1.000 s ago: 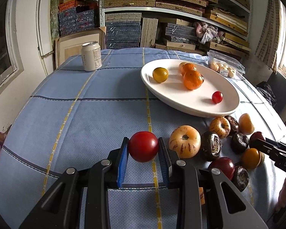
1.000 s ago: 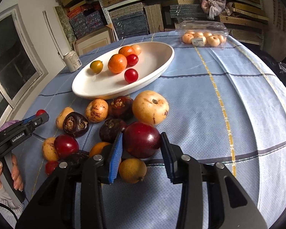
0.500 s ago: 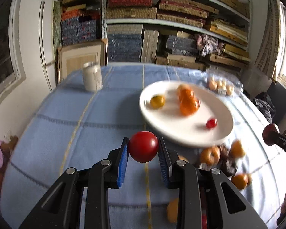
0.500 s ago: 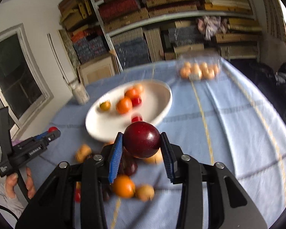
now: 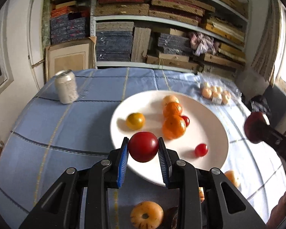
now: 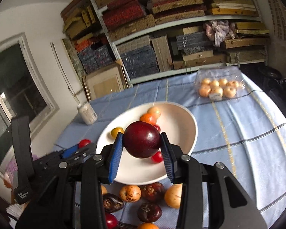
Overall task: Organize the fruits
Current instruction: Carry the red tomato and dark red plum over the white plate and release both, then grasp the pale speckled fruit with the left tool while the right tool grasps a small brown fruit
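— Above the near rim of the white plate (image 5: 215, 133), what have you got?

— My left gripper (image 5: 143, 148) is clamped on a red tomato (image 5: 143, 146), blue pads pressing both its sides. My right gripper (image 6: 142, 143) is closed partway round a dark red plum (image 6: 142, 142), held the same way over the plate (image 6: 188, 133).

— So which step is this?

— I judge it the carry: both fruits are lifted off the cloth and hang over the plate, not yet set down.

— What lies on the plate already?

— Two oranges (image 5: 173, 126), a yellow tomato (image 5: 135, 121), a pale fruit at the far side and small cherry tomatoes (image 5: 201, 149).

— And off it?

— A heap of loose fruit (image 6: 150, 192) on the blue tablecloth (image 5: 66, 126), just nearer me than the plate.

— Your next move?

— Lower each fruit onto a bare patch of plate, clear of the oranges, then ease the jaws apart gently so nothing rolls over the shallow rim.
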The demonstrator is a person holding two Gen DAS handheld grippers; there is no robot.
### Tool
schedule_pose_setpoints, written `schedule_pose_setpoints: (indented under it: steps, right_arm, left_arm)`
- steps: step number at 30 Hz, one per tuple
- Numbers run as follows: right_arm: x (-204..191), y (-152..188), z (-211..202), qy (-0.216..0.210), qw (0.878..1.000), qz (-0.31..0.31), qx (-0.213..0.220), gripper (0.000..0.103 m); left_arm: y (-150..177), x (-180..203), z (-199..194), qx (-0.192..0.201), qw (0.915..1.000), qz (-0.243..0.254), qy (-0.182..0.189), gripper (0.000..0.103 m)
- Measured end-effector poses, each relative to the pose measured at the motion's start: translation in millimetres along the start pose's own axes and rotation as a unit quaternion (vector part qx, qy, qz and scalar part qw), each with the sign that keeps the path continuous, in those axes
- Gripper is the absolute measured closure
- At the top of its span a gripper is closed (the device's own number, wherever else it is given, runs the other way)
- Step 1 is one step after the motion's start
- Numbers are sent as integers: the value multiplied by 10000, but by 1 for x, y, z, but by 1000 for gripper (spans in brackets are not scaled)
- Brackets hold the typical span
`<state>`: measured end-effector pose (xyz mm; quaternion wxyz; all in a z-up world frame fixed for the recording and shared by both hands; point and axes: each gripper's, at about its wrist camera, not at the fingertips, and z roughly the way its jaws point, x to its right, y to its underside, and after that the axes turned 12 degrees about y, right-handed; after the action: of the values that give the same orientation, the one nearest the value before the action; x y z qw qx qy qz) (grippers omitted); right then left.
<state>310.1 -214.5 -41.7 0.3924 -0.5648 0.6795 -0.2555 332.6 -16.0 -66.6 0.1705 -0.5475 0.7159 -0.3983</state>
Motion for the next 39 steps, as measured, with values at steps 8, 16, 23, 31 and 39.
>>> schedule_pose_setpoints:
  steps: [8, 16, 23, 31, 39]
  right_arm:
    - [-6, 24, 43, 403, 9977, -401, -376, 64]
    - [-1, 26, 48, 438, 9975, -412, -360, 63]
    - [12, 11, 4, 378, 9988, -135, 283, 58]
    - [21, 27, -37, 353, 9974, -136, 614, 49]
    - [35, 87, -65, 476, 9976, -378, 336, 38]
  left_arm:
    - [15, 7, 32, -337, 9992, 195, -31, 69]
    - [13, 12, 19, -102, 9995, 274, -99, 45]
    - [11, 3, -9, 211, 9995, 113, -204, 37]
    - [61, -27, -58, 286, 9979, -288, -508, 27]
    - [116, -29, -94, 197, 9983, -447, -320, 27]
